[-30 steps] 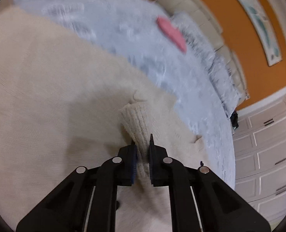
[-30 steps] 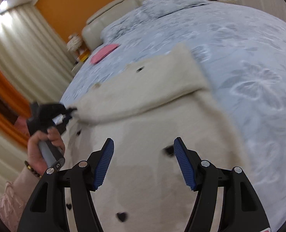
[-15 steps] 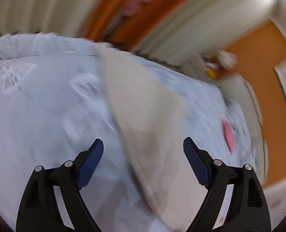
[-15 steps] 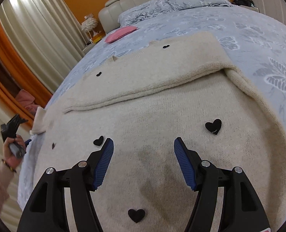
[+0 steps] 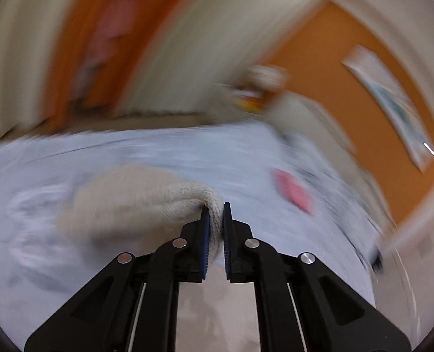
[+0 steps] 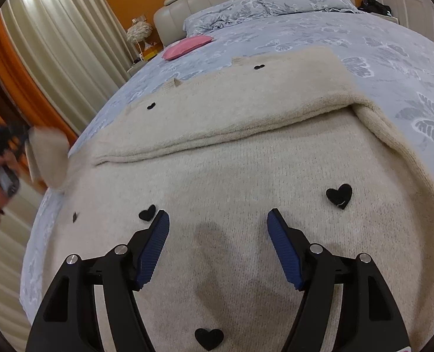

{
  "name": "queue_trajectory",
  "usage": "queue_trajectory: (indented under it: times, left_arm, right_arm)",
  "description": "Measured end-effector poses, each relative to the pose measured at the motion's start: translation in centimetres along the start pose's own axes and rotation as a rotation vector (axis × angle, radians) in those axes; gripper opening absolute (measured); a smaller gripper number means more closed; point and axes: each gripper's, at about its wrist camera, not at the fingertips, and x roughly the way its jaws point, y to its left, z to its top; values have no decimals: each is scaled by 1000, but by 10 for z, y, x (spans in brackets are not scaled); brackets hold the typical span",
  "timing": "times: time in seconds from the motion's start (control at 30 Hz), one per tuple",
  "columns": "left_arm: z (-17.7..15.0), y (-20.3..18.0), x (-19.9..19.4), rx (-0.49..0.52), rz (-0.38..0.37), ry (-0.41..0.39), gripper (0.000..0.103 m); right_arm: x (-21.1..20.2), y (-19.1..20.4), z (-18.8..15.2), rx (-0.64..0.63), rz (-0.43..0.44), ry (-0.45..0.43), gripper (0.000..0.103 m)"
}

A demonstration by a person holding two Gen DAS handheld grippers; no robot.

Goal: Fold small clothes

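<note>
A cream knit sweater [image 6: 246, 176] with black hearts lies spread on the blue bed, its far sleeve folded across the body. My left gripper [image 5: 215, 220] is shut on the ribbed cuff of the sweater's other sleeve [image 5: 146, 202] and holds it up off the bed; the view is motion-blurred. In the right wrist view that gripper [image 6: 4, 143] shows at the far left with the sleeve cuff [image 6: 47, 161] hanging from it. My right gripper [image 6: 218, 243] is open and empty, hovering just above the sweater's body.
The bed [image 6: 378, 44] has a blue butterfly-print cover, pillows and a beige headboard at the far end. A pink cushion [image 6: 187, 45] lies near the pillows. Curtains [image 6: 55, 44] and an orange wall stand to the left.
My left gripper let go of the first sleeve, swung open to the left edge of the sweater, and has now shut on the other sleeve's cuff and lifted it. The right gripper stayed open.
</note>
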Motion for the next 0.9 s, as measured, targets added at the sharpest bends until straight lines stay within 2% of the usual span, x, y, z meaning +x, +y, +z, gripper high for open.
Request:
queue_trajectory:
  times: [0.03,0.07,0.13,0.17,0.2,0.23,0.27,0.3,0.33,0.4,0.43,0.5,0.57,0.63,0.7,0.8,0.9]
  left_arm:
    - [-4,-27,-5,50,-49,3,7]
    - [-18,-70,-13,117,-141,23,7]
    - [-44,-121,-21,166,-265,74,8]
    - [-73,-152,-21,181,-320,138,13]
    - [-93,-167,-16,182,-351,200,16]
    - [-119,-179,-10,182,-371,275,41]
    - [-154,-187,-3,187,-348,357,70]
    - [-178,-186,1,182,-315,383,74]
    - [-206,-177,2,155,-288,386,73]
    - [-226,-152,7,84,-263,417,73]
    - [-233,-131,8,6,-252,440,73]
    - [-235,-96,2,-122,-224,439,74]
    - [-222,-67,3,-204,-174,424,76]
    - [-200,-44,12,-256,-126,420,77]
    - [-192,-35,21,-269,-103,433,79]
    - [-188,-26,45,-290,-54,488,78]
    - [-183,-16,53,-321,-14,435,75]
  right_arm:
    - [-1,0,1,3,0,-5,68]
    - [-3,-1,2,9,1,-11,68]
    - [-5,-4,5,19,-1,-21,68]
    - [-8,-7,8,30,-3,-30,68]
    - [-10,-11,9,38,-4,-36,68]
    - [-12,-15,12,48,-8,-43,68]
    - [-14,-21,15,61,-13,-52,68]
    - [-18,-27,18,74,-14,-61,68]
    - [-21,-33,21,88,-14,-69,69]
    - [-27,-41,27,101,-8,-78,70]
    - [-30,-46,31,101,-4,-78,72]
    - [-32,-49,39,97,16,-62,73]
    - [-31,-46,53,73,85,-44,73]
    - [-27,-37,72,25,81,-59,75]
    - [-11,-27,99,7,94,-63,77]
    - [29,-9,141,15,28,-29,77]
    - [65,8,168,-28,-84,15,77]
